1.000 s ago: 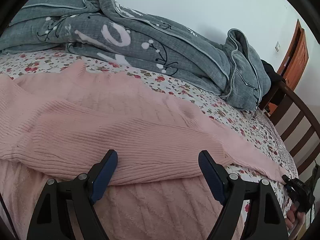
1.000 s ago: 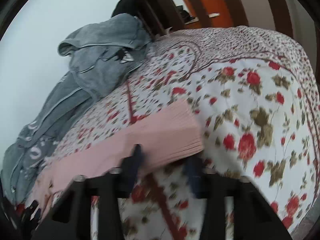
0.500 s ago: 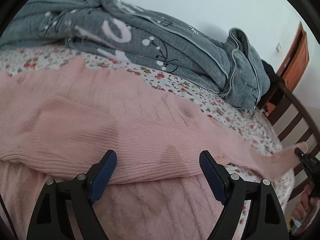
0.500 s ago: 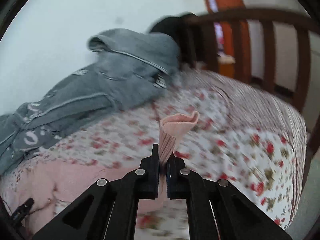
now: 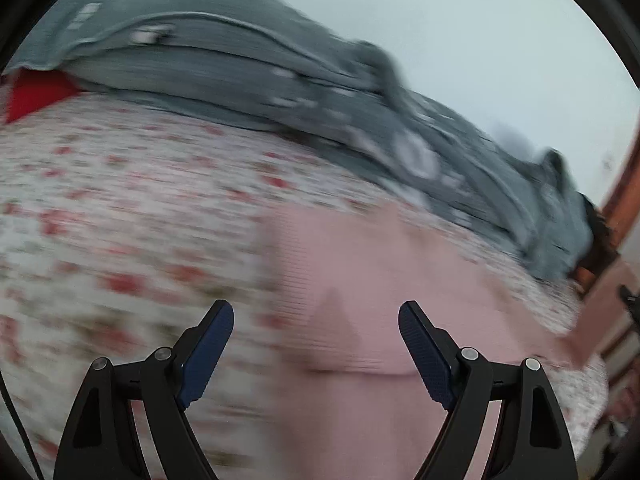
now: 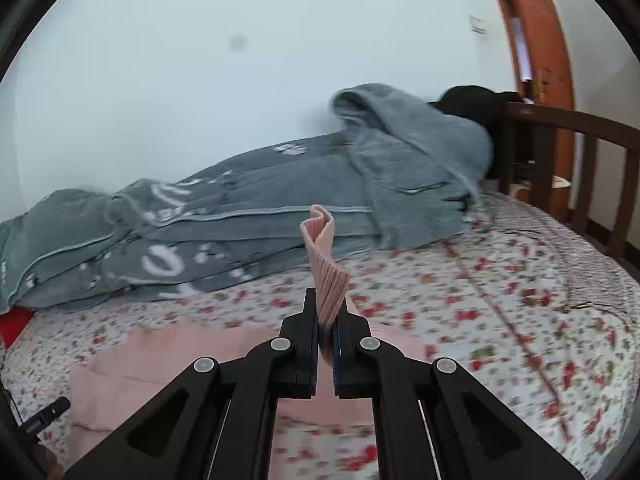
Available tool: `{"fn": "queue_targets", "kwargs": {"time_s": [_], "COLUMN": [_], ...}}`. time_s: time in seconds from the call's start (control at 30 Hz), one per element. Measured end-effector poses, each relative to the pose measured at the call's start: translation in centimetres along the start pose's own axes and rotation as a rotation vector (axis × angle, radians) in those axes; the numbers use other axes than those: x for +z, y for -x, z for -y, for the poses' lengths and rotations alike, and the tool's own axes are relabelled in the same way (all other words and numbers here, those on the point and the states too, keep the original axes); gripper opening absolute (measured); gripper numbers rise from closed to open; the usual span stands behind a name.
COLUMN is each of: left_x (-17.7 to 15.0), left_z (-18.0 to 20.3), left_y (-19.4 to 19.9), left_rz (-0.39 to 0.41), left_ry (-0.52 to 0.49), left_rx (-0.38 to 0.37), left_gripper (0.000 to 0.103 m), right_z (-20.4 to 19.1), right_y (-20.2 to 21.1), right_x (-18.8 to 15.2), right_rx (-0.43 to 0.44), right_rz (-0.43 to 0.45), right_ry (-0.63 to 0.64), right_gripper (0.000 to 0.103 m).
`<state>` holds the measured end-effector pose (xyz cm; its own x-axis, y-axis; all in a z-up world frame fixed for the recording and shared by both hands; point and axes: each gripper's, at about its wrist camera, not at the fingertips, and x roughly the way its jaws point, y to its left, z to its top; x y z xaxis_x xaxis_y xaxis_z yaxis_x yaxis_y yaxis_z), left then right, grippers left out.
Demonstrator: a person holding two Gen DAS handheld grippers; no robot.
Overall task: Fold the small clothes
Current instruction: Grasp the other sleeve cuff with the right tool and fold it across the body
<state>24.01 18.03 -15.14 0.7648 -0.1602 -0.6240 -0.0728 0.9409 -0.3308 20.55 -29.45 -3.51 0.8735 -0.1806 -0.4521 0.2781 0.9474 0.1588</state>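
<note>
"Over on the bed (image 6: 500,280), look! The right tool (image 6: 326,340) has the end of the pink sweater (image 6: 168,364)'s sleeve (image 6: 326,264) now."

"Is it holding tight?"

"Yes. Its two sides are pressed together on the cuff, and the cuff sticks up above them like a little flag. A second ago that sleeve lay flat on the flowery sheet and the tool was only closing on it. Now the sleeve is up in the air."

"And the other one?"

"The left tool (image 5: 316,344) is spread wide with nothing in it. It hung over the middle of the sweater before. Now it has swung sideways, and the picture from it is all smeary. I see more flowery sheet under it, and the sweater's edge sits under its right half."

"Where is the rest of the sweater?"

"Lying on the bed, in front of the grey blanket (image 6: 240,232) heaped by the wall."

"So what does that mean?"

"I think the sleeve fold has started. The sleeve probably goes across onto the body next. The empty tool may be heading for another edge, but I can't tell which."
</note>
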Motion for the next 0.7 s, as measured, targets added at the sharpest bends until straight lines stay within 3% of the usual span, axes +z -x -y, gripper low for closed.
{"fn": "queue_targets", "kwargs": {"time_s": [0.1, 0.2, 0.33, 0.43, 0.6, 0.7], "left_x": [0.5, -0.4, -1.4, -1.3, -1.2, -1.2], "left_z": [-3.9, -6.2, -6.3, -6.3, -8.1, -8.6], "left_y": [-0.5, -1.8, -1.6, -1.9, -1.0, -0.8], "left_rz": [-0.034, -0.057, -0.007, -0.011, 0.028, 0.041], "left_ry": [-0.021, -0.043, -0.098, -0.11, -0.018, 0.014], "left_rx": [0.064, 0.072, 0.045, 0.051, -0.046, -0.065], "left_gripper": [0.084, 0.084, 0.091, 0.091, 0.091, 0.091], "right_z": [-3.7, -7.6, -13.1, -17.5, -25.5, -29.7], "right_y": [-0.1, -0.1, -0.3, -0.4, -0.7, -1.3], "right_x": [-0.2, -0.3, -0.6, -1.5, -5.1, -8.7], "right_rx": [0.038, 0.078, 0.143, 0.199, 0.3, 0.346], "right_rz": [-0.013, -0.012, -0.031, -0.048, -0.096, -0.152], "right_ry": [0.033, 0.072, 0.096, 0.127, 0.215, 0.285], "right_gripper": [0.005, 0.005, 0.005, 0.005, 0.005, 0.005]}}
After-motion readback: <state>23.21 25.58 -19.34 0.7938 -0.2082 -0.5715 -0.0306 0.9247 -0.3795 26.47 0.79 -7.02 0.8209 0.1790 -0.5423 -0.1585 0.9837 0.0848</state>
